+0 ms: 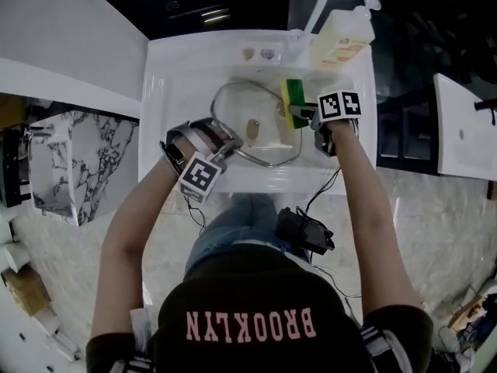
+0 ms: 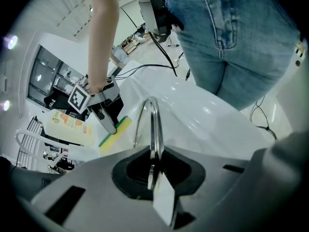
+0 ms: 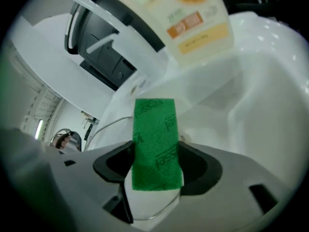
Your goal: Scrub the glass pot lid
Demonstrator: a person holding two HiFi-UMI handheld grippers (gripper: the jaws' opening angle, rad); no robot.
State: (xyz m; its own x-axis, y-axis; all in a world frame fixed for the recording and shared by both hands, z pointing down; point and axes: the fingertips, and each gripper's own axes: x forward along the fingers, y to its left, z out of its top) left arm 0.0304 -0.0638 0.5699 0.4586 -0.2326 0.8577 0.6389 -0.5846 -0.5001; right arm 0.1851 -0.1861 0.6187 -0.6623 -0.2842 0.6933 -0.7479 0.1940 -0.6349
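Head view, left tool: the left tool is pinched on the near rim of the glass pot lid, which stands tilted inside the white sink. The grip appears meant to prop the lid and stop it sliding while it is rubbed.
Head view, right tool: the right tool is clamped on a sponge that sticks out ahead of its jaws, at the lid's far edge. A soap bottle stands beyond this tool on the sink ledge, within easy reach.
Left gripper view, grip: the lid's metal rim runs edge-on straight between the jaws, which are pressed together on it. Ahead and to this tool's left, the right tool brings the sponge toward the glass.
Left gripper view, reason: holding the rim leaves the whole glass face open to the sponge.
Right gripper view, grip: the jaws squeeze the sponge by its sides, green scouring face toward the camera and its free end leading. Beyond it, the lid's thin rim curves to this tool's left.
Right gripper view, contact: whether the sponge touches the glass cannot be told.
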